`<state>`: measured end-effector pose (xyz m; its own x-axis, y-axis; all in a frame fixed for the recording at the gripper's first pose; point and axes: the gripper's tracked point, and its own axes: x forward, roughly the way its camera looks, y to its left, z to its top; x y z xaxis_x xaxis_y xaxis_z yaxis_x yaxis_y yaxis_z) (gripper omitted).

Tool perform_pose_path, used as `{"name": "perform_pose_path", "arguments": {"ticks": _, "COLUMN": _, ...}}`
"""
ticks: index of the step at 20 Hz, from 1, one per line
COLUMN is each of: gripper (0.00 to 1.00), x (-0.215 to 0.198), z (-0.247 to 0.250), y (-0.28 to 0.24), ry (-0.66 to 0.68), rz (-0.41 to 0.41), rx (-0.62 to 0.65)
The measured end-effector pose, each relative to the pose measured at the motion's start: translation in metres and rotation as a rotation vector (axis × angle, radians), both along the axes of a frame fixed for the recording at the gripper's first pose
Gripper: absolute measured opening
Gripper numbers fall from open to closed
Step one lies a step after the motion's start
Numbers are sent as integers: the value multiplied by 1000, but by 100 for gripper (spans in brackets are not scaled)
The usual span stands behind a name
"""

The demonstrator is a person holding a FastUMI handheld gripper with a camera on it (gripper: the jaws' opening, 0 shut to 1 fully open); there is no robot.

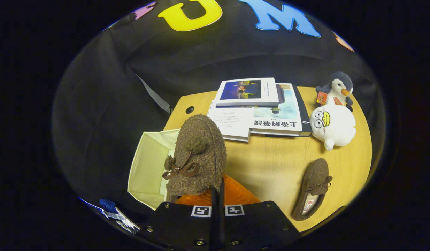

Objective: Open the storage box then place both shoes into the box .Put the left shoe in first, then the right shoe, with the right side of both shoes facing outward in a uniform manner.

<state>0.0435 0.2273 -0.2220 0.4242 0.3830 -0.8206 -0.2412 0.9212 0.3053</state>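
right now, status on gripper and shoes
Gripper shut on fuzzy brown shoe, held above open storage box. Second shoe on table. Path looks clear.

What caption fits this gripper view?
Gripper shut on brown shoe, held over the open storage box; second shoe on table.

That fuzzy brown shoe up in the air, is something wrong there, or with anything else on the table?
Nothing is damaged or spilled. The brown shoe hangs toe-up because the gripper is shut on it, above the open cream storage box. The second shoe lies flat on the table, apart from the box.
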Motion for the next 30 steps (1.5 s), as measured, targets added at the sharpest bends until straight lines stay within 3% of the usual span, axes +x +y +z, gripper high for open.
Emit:
{"name": "perform_pose_path", "arguments": {"ticks": 5, "gripper": 0, "x": 5, "z": 24, "y": 62, "ry": -19, "rz": 84, "rx": 20}}
{"name": "perform_pose_path", "arguments": {"ticks": 12, "gripper": 1, "x": -5, "z": 9, "y": 152, "ry": 16, "rz": 218, "rx": 7}}
{"name": "perform_pose_path", "arguments": {"ticks": 18, "gripper": 1, "x": -13, "z": -28, "y": 191, "ry": 41, "rz": 292, "rx": -74}}
{"name": "perform_pose_path", "arguments": {"ticks": 23, "gripper": 2, "x": -16, "z": -39, "y": 206, "ry": 54, "rz": 309, "rx": -63}}
{"name": "perform_pose_path", "arguments": {"ticks": 25, "gripper": 19, "x": -16, "z": -33, "y": 206, "ry": 44, "rz": 309, "rx": -60}}
{"name": "perform_pose_path", "arguments": {"ticks": 28, "gripper": 98, "x": -7, "z": -29, "y": 198, "ry": -25, "rz": 313, "rx": -82}}
{"name": "perform_pose_path", "arguments": {"ticks": 30, "gripper": 97, "x": -5, "z": -20, "y": 192, "ry": -52, "rz": 318, "rx": -87}}
